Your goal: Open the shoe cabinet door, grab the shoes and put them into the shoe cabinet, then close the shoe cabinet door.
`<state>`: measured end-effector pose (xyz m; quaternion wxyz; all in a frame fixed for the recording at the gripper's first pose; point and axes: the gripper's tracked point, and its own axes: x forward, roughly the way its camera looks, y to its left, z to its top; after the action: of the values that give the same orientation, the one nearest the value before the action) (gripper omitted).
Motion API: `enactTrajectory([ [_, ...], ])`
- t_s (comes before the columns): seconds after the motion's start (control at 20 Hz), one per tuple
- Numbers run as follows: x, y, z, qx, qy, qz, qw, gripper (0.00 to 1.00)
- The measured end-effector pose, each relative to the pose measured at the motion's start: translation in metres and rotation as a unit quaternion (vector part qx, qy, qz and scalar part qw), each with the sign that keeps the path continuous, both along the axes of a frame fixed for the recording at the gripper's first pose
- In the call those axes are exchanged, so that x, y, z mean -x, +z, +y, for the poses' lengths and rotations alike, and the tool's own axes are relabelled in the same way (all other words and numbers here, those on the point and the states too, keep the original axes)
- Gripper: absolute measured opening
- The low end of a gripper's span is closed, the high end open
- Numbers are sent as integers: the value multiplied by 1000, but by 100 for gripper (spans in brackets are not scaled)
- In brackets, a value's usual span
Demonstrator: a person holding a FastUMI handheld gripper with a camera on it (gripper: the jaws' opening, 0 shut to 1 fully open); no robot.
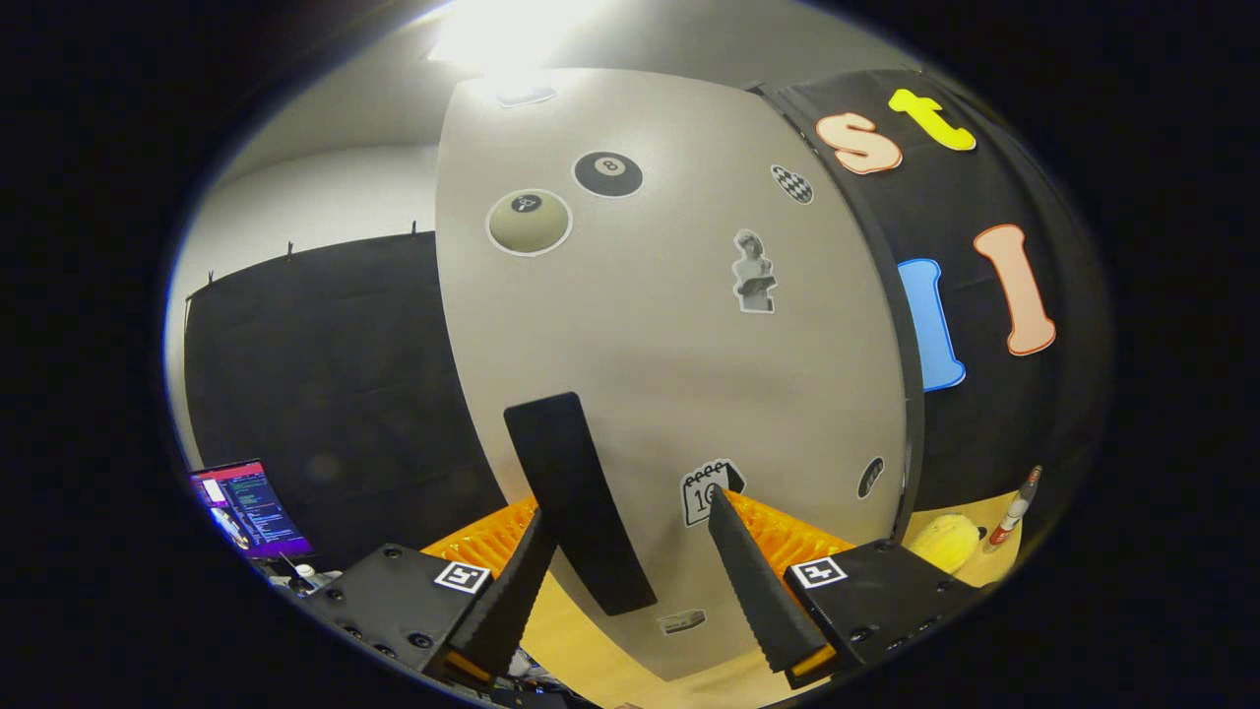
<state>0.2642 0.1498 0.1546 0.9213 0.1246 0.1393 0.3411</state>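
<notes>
Fingers of your gripper [630,581] stand apart, straddling the long black slab handle [576,502] on the pale grey sticker-covered cabinet door [669,345], gripping nothing, placed for a pull. At four o'clock, a yellow rounded object [945,542], possibly a shoe.

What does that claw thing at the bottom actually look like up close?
The claw has two long wedge-shaped fingers with ridged, saw-toothed inner faces. Each finger sits on a black boxy block fixed with small screws and bearing a square black-and-white marker tag. Ribbed orange plastic parts sit behind the fingers. The fingers stand apart, with the cabinet door's black handle just ahead between them.
</notes>
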Motion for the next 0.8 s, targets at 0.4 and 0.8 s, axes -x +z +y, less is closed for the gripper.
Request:
enactTrajectory([
  [0.4,-15,-3,38,-9,-1,11,1000,96],
  [0.8,-23,-2,60,10,-48,-12,999,97],
])
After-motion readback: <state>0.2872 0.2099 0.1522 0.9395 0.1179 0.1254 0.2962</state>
